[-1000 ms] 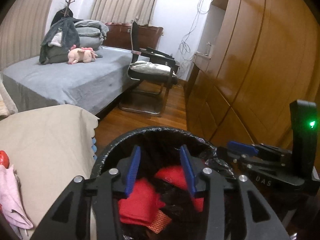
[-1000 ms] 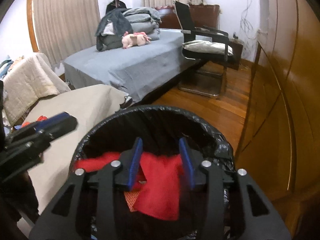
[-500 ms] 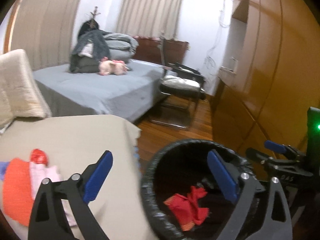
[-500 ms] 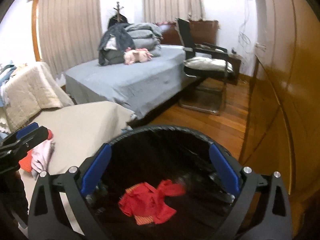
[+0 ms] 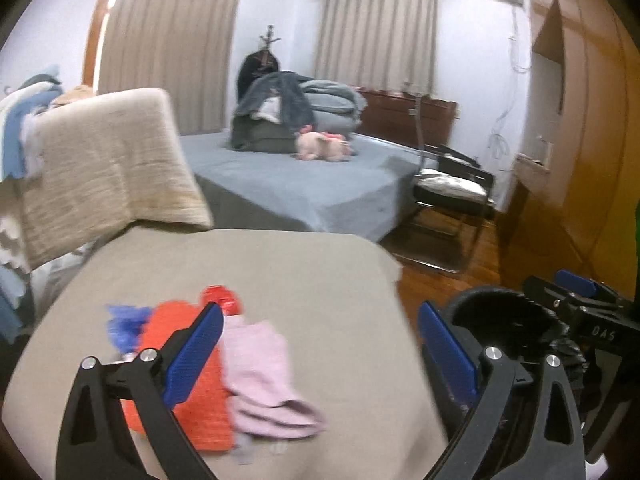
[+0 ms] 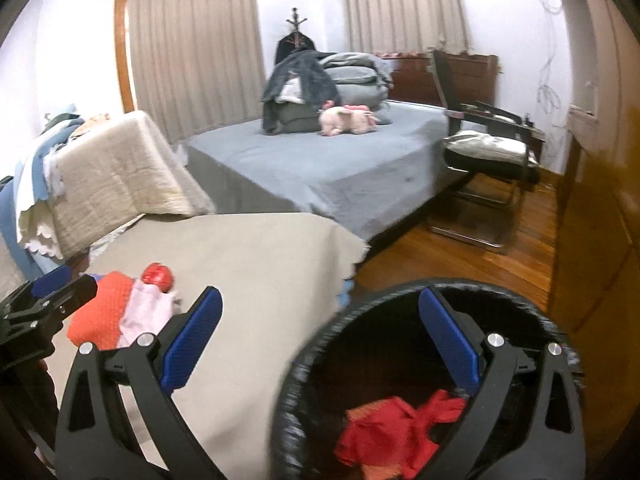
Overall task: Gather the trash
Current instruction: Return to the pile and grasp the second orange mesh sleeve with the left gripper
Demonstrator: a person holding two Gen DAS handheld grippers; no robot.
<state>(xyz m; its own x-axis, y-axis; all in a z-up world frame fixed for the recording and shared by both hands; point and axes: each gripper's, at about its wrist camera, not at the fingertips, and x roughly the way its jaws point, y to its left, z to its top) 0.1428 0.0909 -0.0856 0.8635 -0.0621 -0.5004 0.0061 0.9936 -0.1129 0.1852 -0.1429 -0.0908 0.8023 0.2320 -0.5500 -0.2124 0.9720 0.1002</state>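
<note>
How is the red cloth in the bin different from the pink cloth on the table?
The red cloth lies crumpled inside the black bin; the pink cloth lies on the beige table, partly over an orange cloth. Red is vivid, pink pale. Neither is held.

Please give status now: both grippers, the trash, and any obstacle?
Left gripper and right gripper: jaws open, empty. Red rag in bin. Orange cloth, pink cloth on table. No obstacle.
</note>
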